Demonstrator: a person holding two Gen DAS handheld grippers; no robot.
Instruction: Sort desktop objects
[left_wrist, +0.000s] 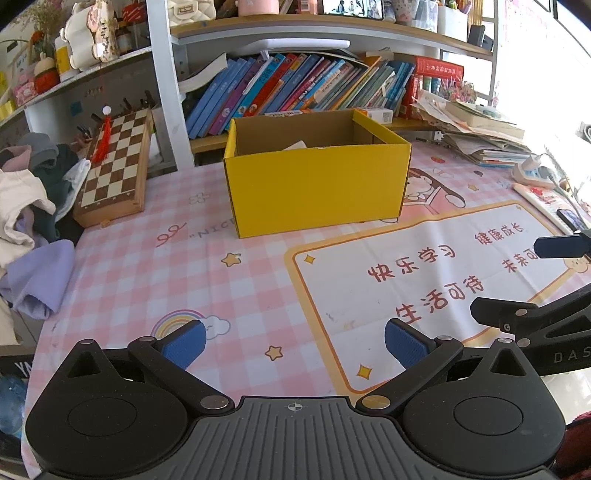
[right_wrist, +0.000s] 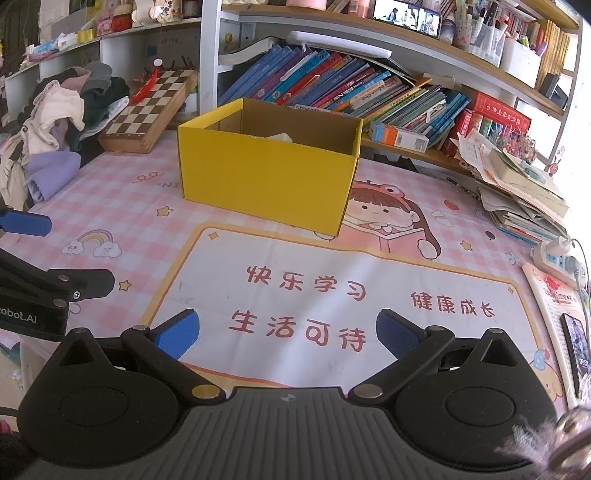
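Observation:
A yellow cardboard box (left_wrist: 317, 188) stands open on the pink checked desk mat (left_wrist: 147, 280), with a pale object partly visible inside it (left_wrist: 295, 144). It also shows in the right wrist view (right_wrist: 266, 181). My left gripper (left_wrist: 293, 345) is open and empty, low over the mat in front of the box. My right gripper (right_wrist: 288, 334) is open and empty, over the mat's white panel with red characters (right_wrist: 306, 284). Each gripper shows at the edge of the other's view: the right one (left_wrist: 535, 317) and the left one (right_wrist: 55, 288).
A wooden chessboard (left_wrist: 114, 166) leans at the left, beside a pile of clothes (left_wrist: 33, 206). A row of books (left_wrist: 295, 88) fills the shelf behind the box. A stack of papers and books (right_wrist: 517, 192), a power strip (right_wrist: 557, 254) and a phone (right_wrist: 576, 343) lie at the right.

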